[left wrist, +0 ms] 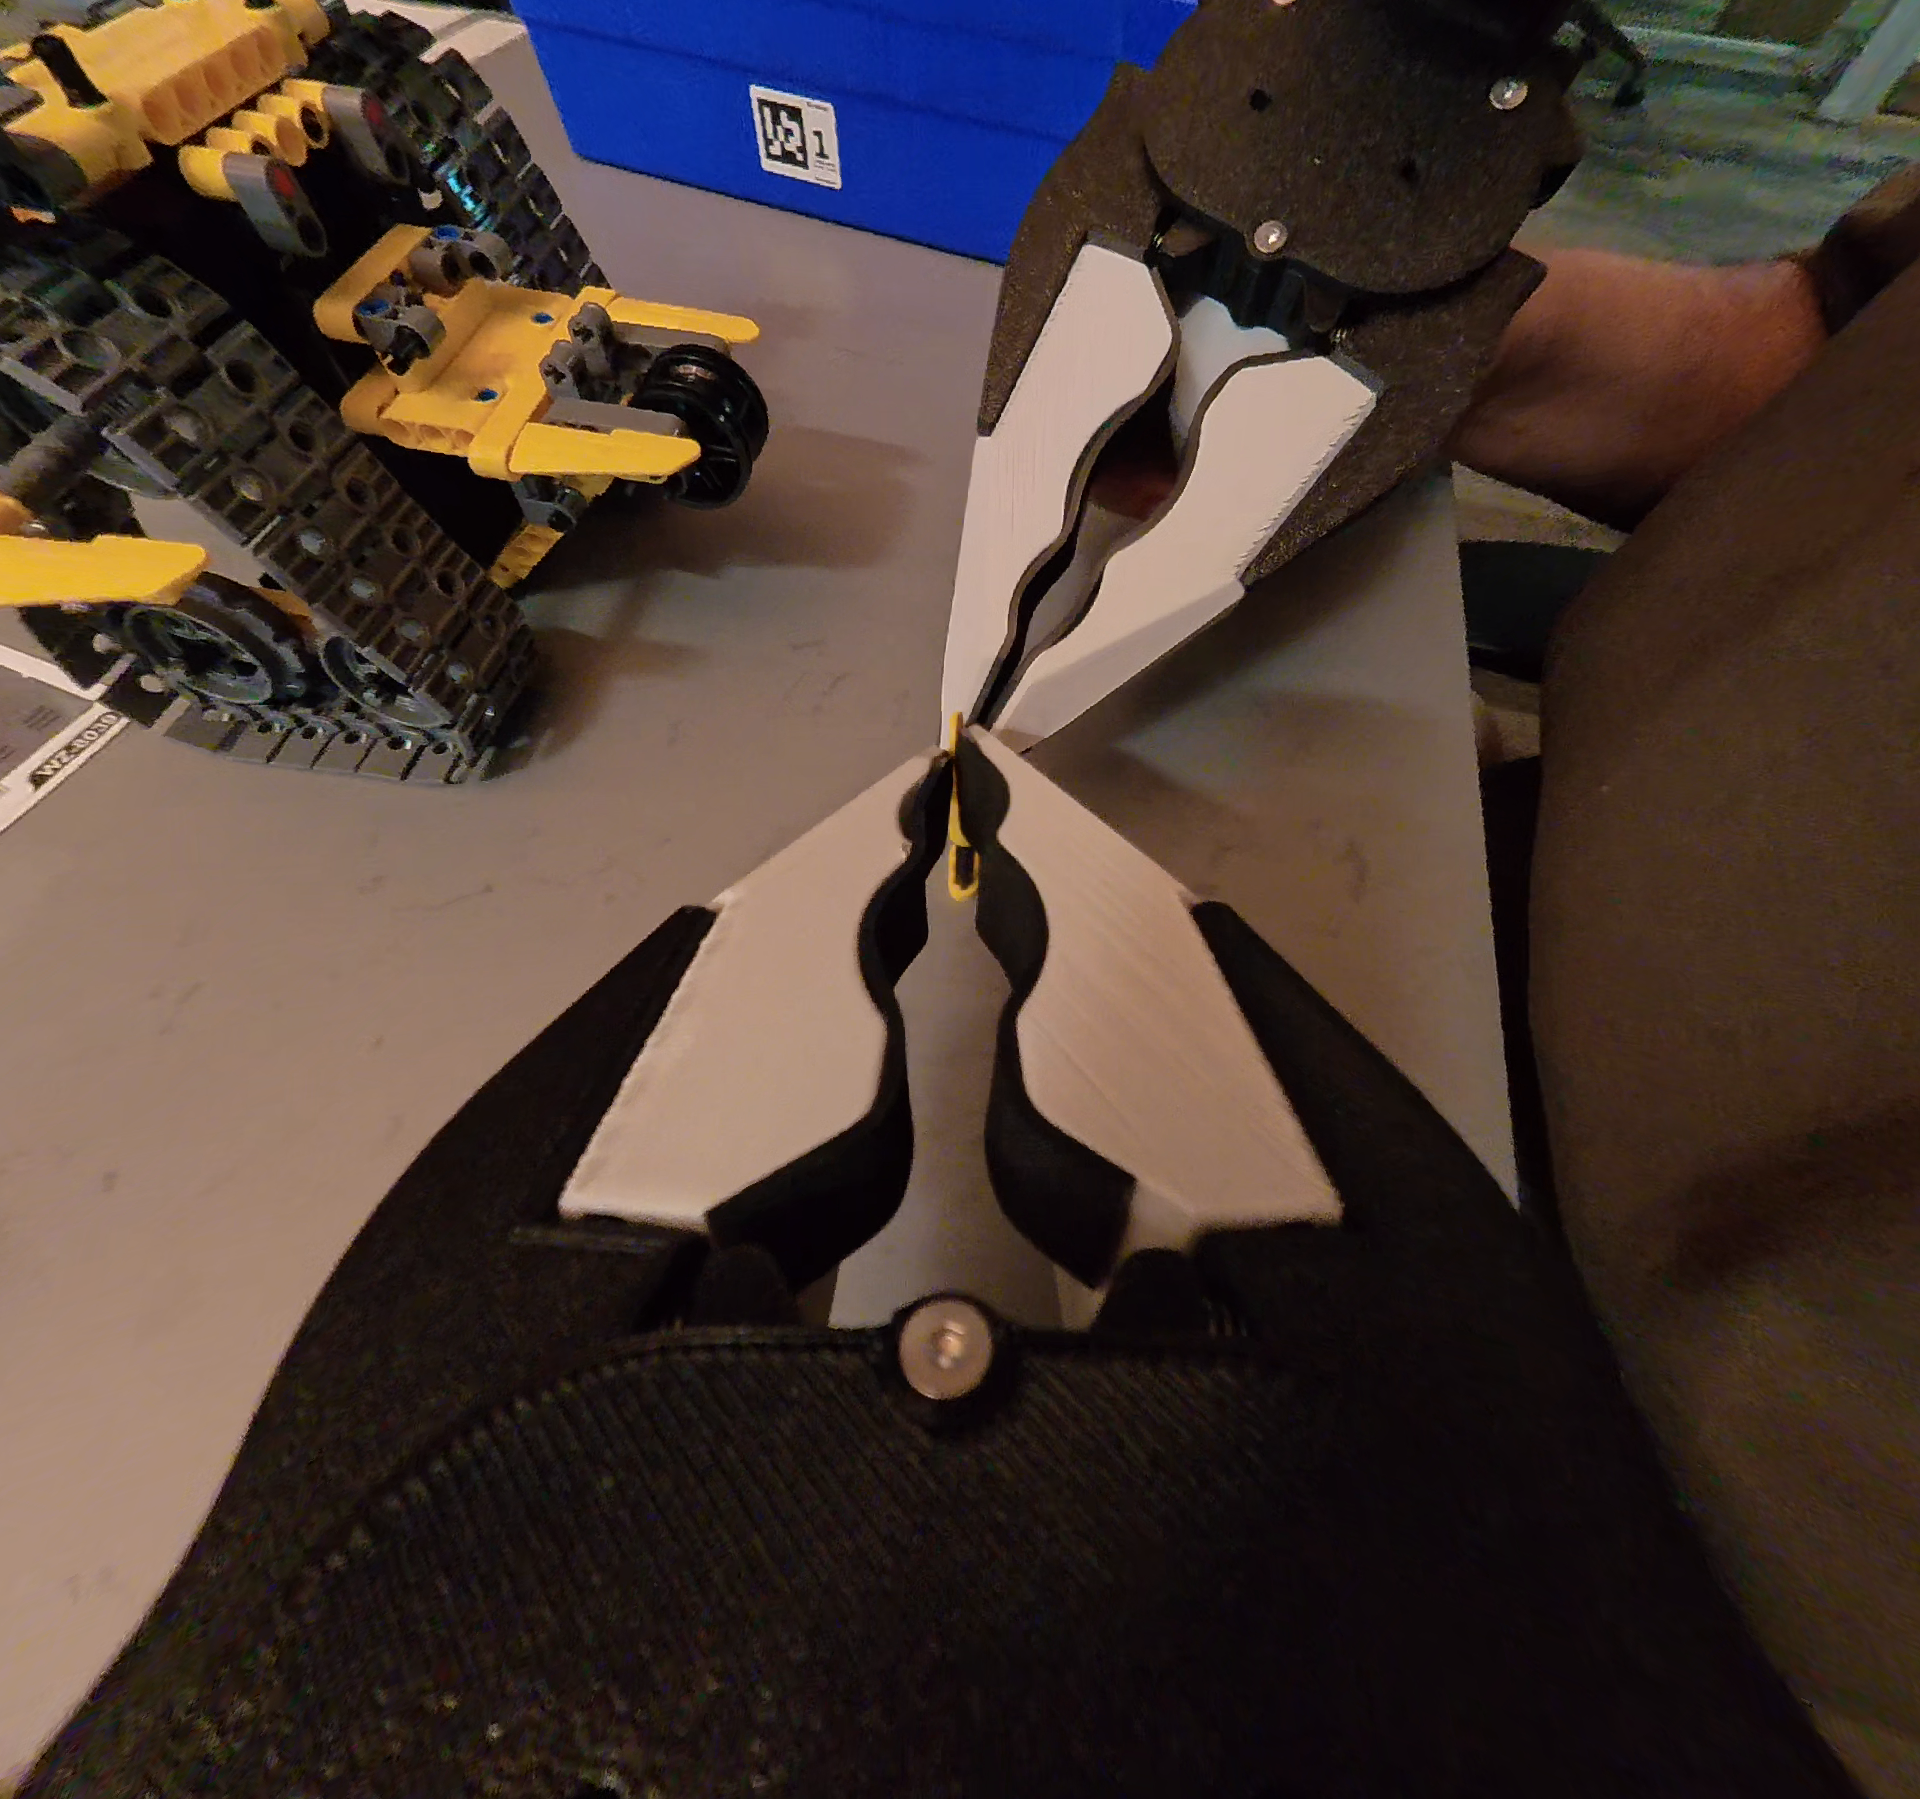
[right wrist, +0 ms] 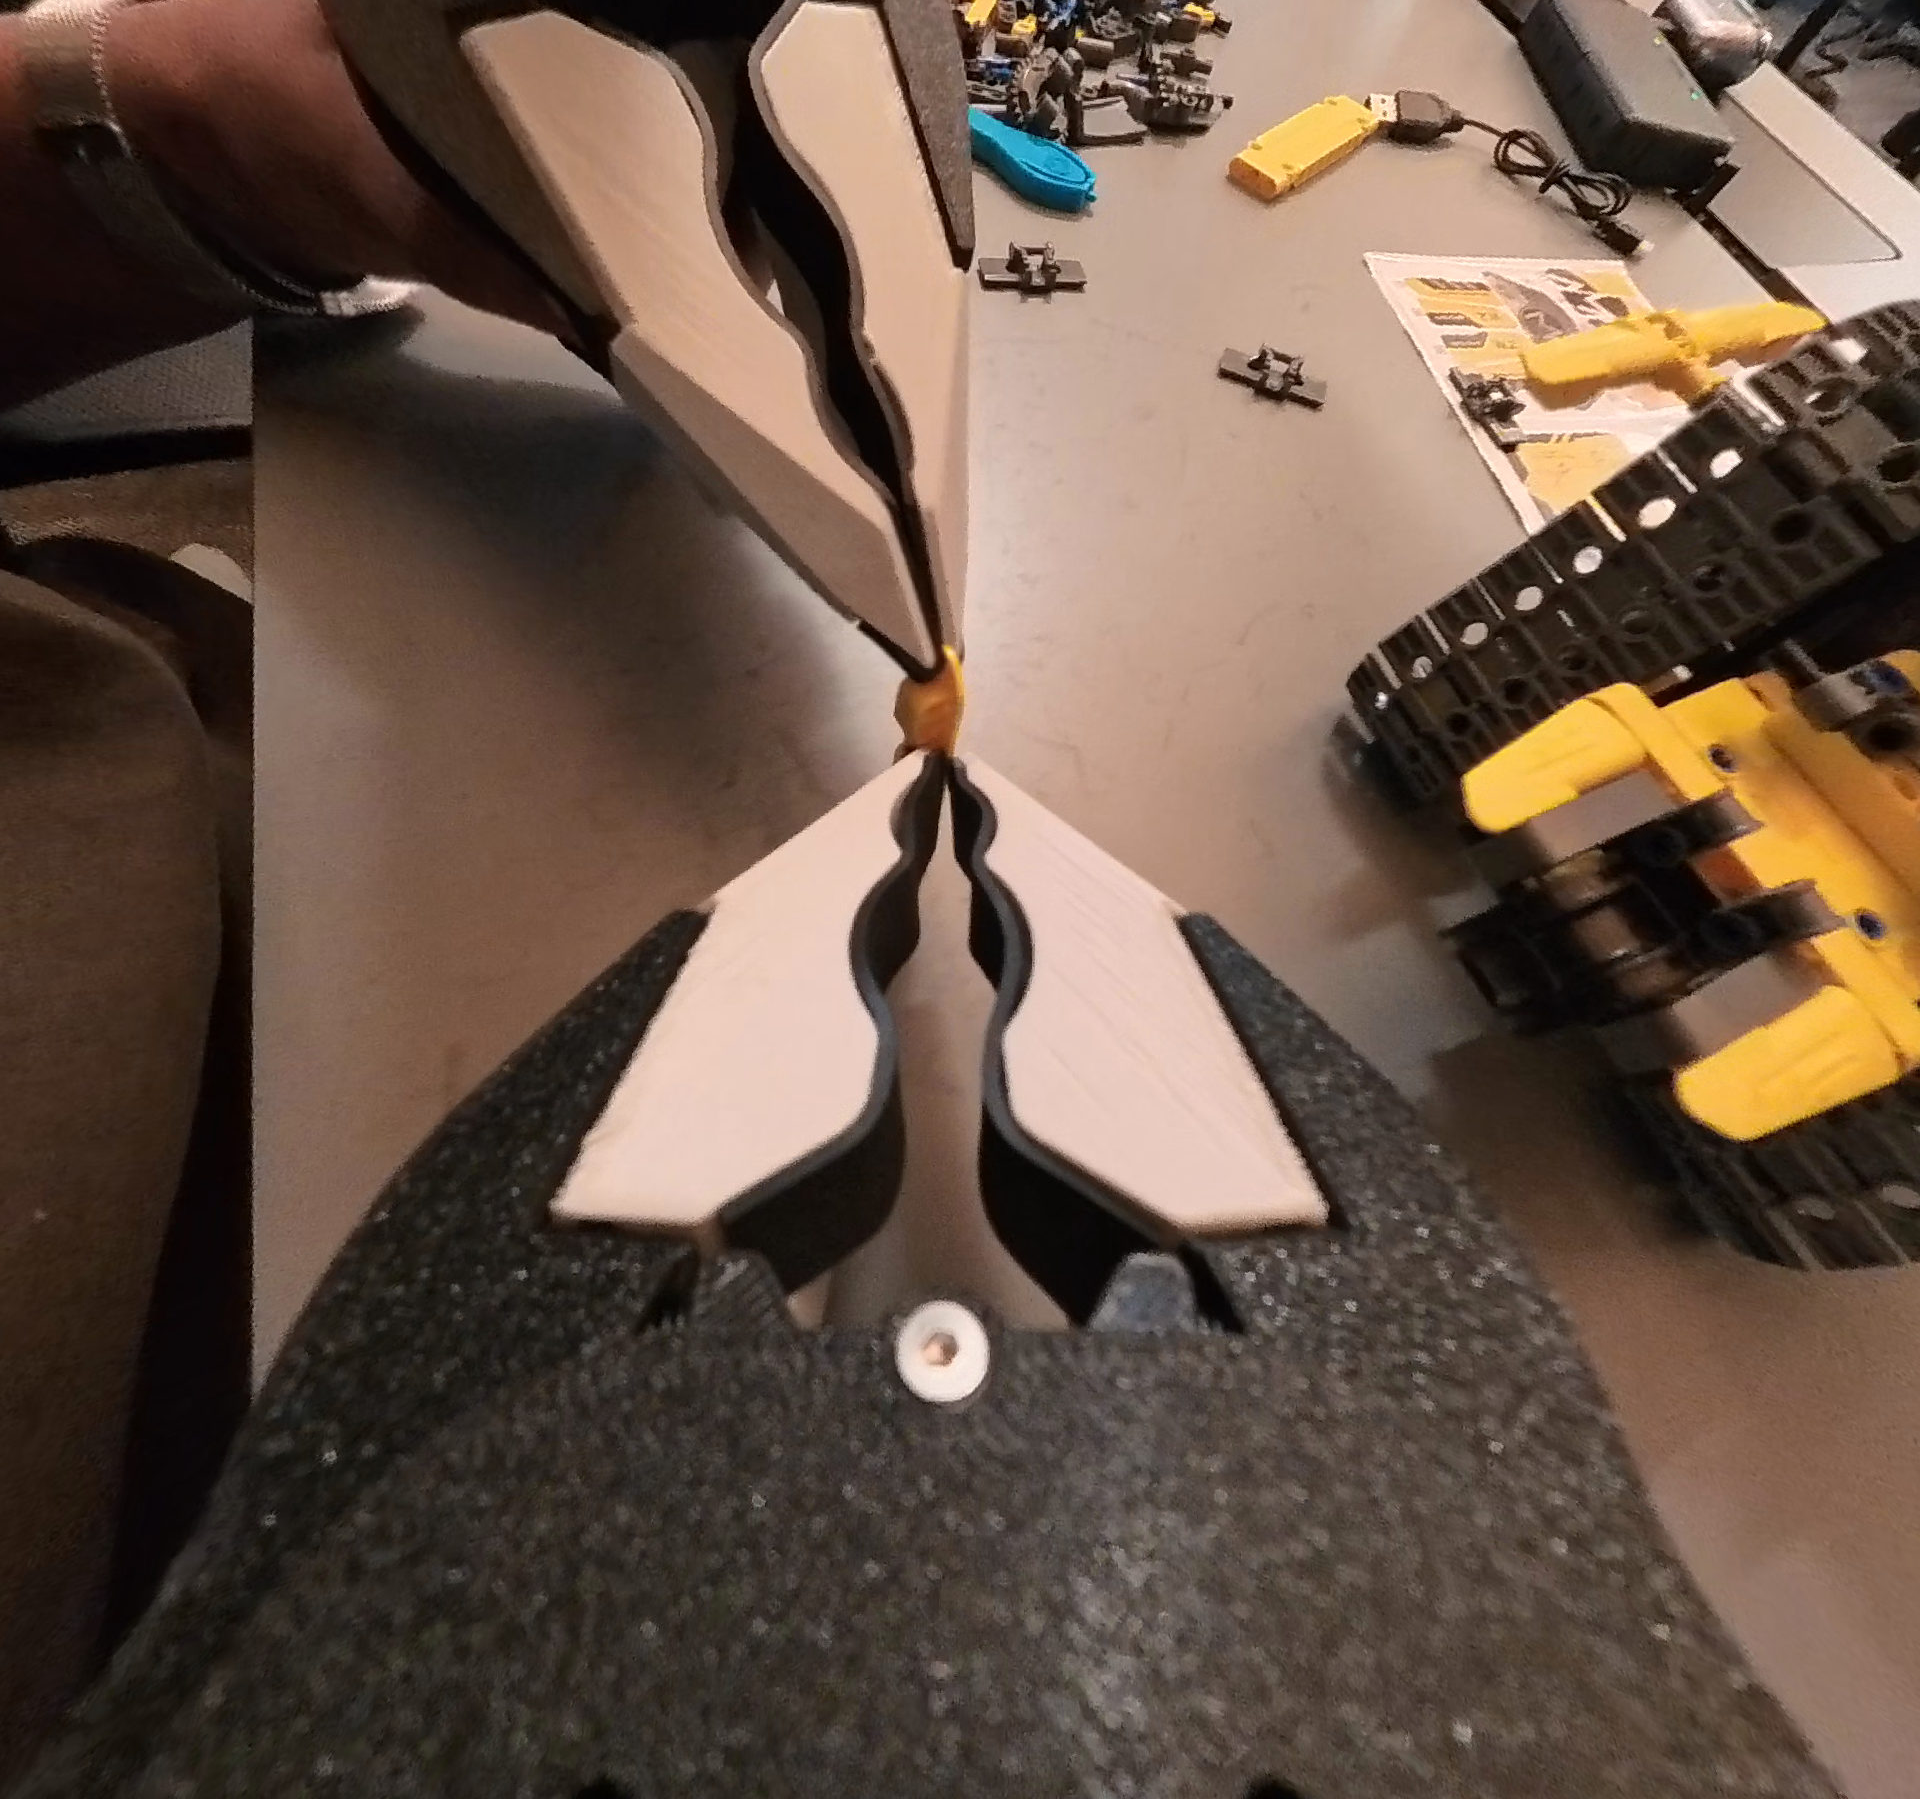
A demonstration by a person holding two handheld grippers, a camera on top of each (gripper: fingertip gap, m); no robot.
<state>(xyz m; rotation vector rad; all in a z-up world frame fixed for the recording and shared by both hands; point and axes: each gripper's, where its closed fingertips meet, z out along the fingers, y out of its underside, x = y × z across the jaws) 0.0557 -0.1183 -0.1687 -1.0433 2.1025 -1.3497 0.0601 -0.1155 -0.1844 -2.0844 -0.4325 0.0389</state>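
- A grey table (left wrist: 312, 1022) carries everything; its top is matt with faint scuffs, and warm, dim light falls across it
- At its far edge in the left wrist view stands a blue crate (left wrist: 831, 35) with a small black-and-white marker tag on its front
- A tracked model (left wrist: 260, 399) of yellow and dark grey bricks sits to the left there, on black link treads, with yellow prongs and a black wheel at its near end; a printed sheet lies under its corner
- The right wrist view shows the same model (right wrist: 1662, 918) at right, resting partly on a booklet (right wrist: 1496, 347)
- Farther back lie a pile of loose bricks (right wrist: 1081, 14), a blue tool (right wrist: 1029, 160), a yellow block (right wrist: 1299, 149) plugged to a black cable, and two black track links (right wrist: 1273, 376) lying apart on the bare top
- A black adapter and a laptop edge sit at the far right; chair legs and floor show beyond
- The left gripper (left wrist: 951, 773) has its jaws drawn almost together, pinching a small yellow piece (left wrist: 958, 814) that runs thin and edge-on between the tips
- The right gripper (right wrist: 935, 773) also has its jaws nearly closed; the yellow piece (right wrist: 932, 710) pokes out just past its tips
- Both grippers meet tip to tip above the table, near its front edge, each nipping an end of the piece
- A forearm with a bracelet shows behind the left gripper (right wrist: 925, 643), seen from the right wrist
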